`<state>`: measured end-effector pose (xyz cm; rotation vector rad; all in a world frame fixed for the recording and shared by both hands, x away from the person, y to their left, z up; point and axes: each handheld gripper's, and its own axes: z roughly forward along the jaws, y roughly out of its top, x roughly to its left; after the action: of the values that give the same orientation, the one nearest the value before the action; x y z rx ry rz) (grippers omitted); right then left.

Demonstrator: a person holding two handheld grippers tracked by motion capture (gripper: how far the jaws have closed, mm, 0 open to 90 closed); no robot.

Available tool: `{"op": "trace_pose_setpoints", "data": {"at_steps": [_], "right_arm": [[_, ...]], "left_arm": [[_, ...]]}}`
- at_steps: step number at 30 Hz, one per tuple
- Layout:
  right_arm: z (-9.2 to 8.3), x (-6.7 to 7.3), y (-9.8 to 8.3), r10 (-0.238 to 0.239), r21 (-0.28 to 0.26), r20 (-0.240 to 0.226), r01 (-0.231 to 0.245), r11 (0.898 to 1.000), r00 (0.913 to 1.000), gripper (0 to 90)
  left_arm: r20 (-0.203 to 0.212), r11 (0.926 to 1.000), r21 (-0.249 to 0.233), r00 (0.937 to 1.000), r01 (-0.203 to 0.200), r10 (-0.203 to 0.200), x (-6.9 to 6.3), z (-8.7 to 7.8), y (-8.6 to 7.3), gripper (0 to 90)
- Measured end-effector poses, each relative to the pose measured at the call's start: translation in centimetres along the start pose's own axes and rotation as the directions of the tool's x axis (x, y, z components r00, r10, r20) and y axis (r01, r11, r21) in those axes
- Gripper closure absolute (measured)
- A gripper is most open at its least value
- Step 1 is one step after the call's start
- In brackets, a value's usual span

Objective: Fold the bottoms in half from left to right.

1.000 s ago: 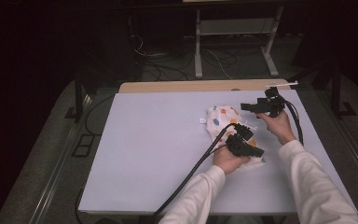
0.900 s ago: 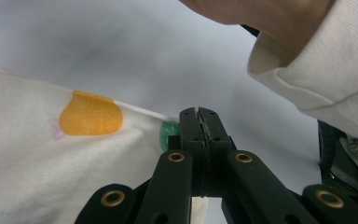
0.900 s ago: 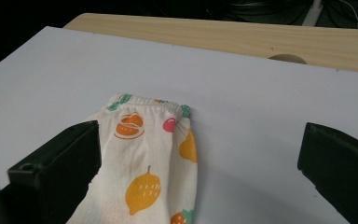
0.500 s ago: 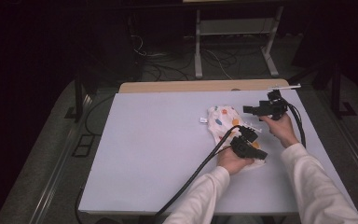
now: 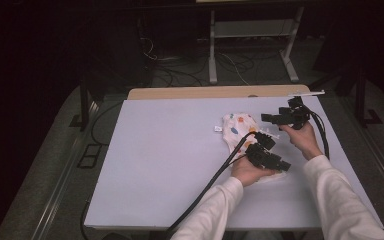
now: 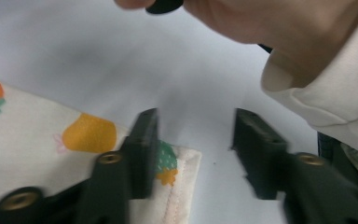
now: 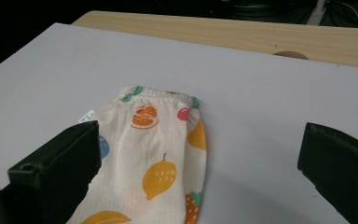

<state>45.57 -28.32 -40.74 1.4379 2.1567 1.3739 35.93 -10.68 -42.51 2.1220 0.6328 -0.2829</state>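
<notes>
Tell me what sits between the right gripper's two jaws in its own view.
In the right gripper view, the fruit-print cloth lies flat on the white table between the wide-open jaws of the right gripper, nearer the left-hand jaw; the rest is bare table.

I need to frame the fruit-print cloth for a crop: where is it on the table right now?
In the high view the fruit-print cloth lies flat right of the table's middle, just left of both tools.

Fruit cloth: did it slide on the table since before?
No. The fruit cloth lies just as far below the wooden strip at the table's far edge as before, and its small tag has not shifted.
</notes>
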Motion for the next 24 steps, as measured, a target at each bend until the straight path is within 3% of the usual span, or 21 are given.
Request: {"op": "trace_pose_setpoints", "data": {"at_steps": [2, 6, 11, 17, 24], "right_arm": [[-0.1, 0.1, -0.1, -0.003, -0.004, 0.001, 0.003, 1.0, 1.0, 0.0], [-0.3, 0.3, -0.2, -0.002, -0.012, -0.001, 0.002, 1.0, 1.0, 0.0], [-0.3, 0.5, -0.4, -0.005, -0.014, -0.005, 0.005, 1.0, 1.0, 0.0], [-0.4, 0.6, -0.7, -0.005, -0.011, -0.007, 0.005, 1.0, 1.0, 0.0], [-0.7, 0.8, -1.1, -0.011, -0.007, 0.003, 0.011, 1.0, 0.9999, 0.0]], "left_arm": [[-0.012, 0.9999, -0.002, 0.9998, -0.014, 0.014, -0.2, -0.4, 0.1, 35.6], [-0.002, 0.9997, -0.023, 1.0, -0.003, 0.003, -0.1, -1.0, 0.1, 28.1], [-0.022, 0.9993, -0.004, 0.9991, -0.038, 0.038, -0.1, -1.5, 0.1, 15.2], [-0.029, 0.9987, 0.02, 0.9984, -0.048, 0.048, 0.0, -2.0, 0.0, 1.7], [-0.063, 0.9983, -0.001, 0.9963, -0.058, 0.058, 0.7, -3.9, -0.6, 0.0]]}}
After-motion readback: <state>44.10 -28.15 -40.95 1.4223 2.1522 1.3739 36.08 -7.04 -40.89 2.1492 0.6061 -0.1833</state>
